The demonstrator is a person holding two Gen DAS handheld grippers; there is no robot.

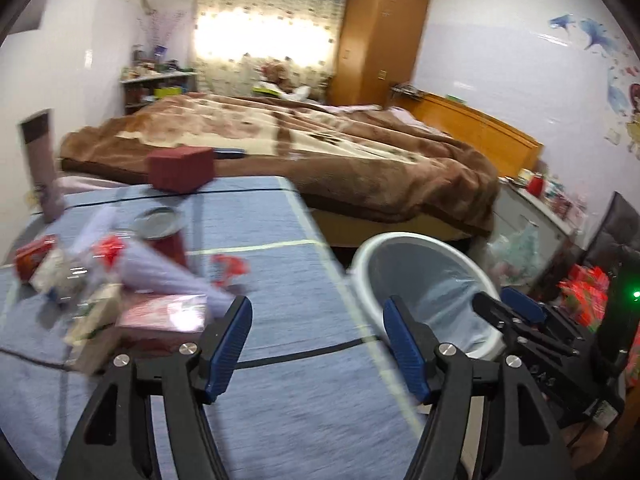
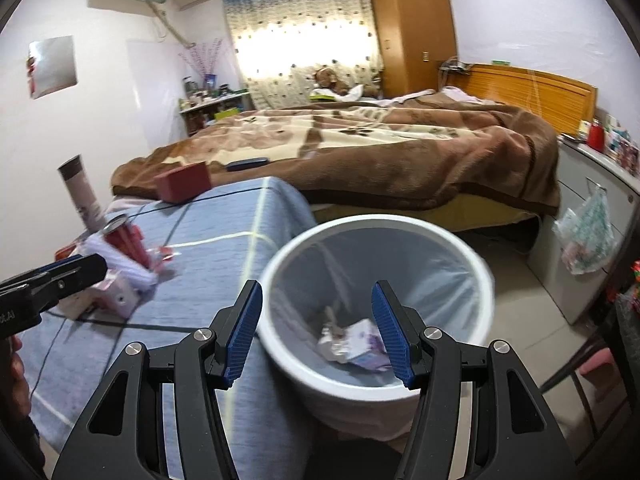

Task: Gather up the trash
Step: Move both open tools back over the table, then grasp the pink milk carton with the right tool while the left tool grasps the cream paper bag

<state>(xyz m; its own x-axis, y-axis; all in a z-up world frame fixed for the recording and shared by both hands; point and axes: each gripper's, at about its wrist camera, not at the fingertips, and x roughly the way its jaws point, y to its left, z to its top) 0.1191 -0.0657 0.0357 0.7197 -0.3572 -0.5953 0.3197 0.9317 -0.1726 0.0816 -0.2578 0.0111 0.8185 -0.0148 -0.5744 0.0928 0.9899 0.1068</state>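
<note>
A white trash bin [image 2: 476,276] with a clear liner stands on the floor beside the blue-clothed table [image 2: 208,248]. Crumpled paper and a small purple-white carton [image 2: 360,346] lie in it. My right gripper [image 2: 316,332] is open and empty above the bin. My left gripper [image 1: 318,344] is open and empty over the table's right edge, with the bin [image 1: 372,256] to its right. A pile of trash [image 1: 120,292] lies on the table's left: wrappers, a lilac paper cone, a red can [image 1: 164,236], small cartons. The pile also shows in the right wrist view [image 2: 124,264].
A dark red box [image 1: 180,168] and a tall grey-pink tube [image 1: 42,164] stand at the table's far side. A bed with a brown blanket [image 1: 320,140] lies behind. A grey cabinet [image 2: 592,220] with a hanging plastic bag stands right of the bin.
</note>
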